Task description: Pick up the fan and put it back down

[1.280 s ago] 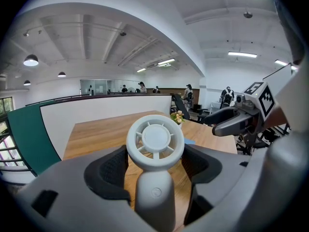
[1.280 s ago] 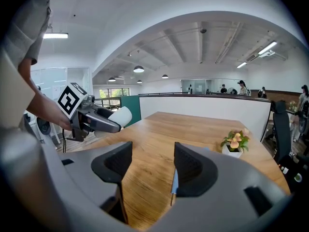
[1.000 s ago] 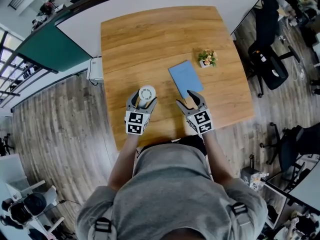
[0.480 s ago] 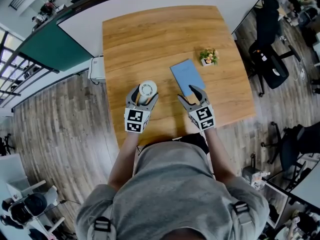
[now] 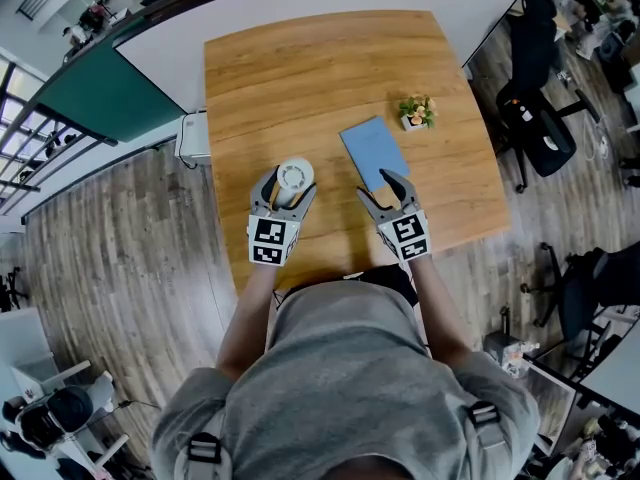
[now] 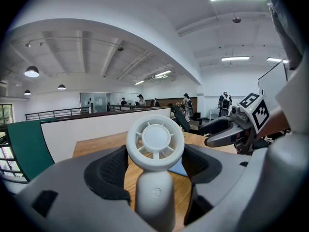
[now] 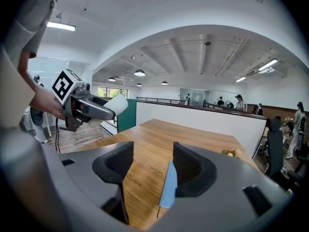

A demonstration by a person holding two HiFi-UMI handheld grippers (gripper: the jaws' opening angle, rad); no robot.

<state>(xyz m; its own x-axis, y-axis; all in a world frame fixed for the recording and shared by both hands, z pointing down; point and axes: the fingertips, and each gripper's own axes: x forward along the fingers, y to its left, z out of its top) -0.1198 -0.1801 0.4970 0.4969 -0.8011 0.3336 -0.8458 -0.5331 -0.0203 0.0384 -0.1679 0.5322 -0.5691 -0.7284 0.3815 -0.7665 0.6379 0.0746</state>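
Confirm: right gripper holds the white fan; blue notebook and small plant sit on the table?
Wrong gripper. The left gripper holds the white fan, as the left gripper view shows; the right gripper is open. Blue notebook and small plant sit on the table.

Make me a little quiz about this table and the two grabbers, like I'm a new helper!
1. What is between the left gripper's jaws? A) a cup B) a fan C) a ball
2. True or false: the right gripper's jaws are pressed together.
3. Fill in: the book on the table is ___ in colour.

Key: 1 B. 2 false, the jaws stand apart. 3 blue.
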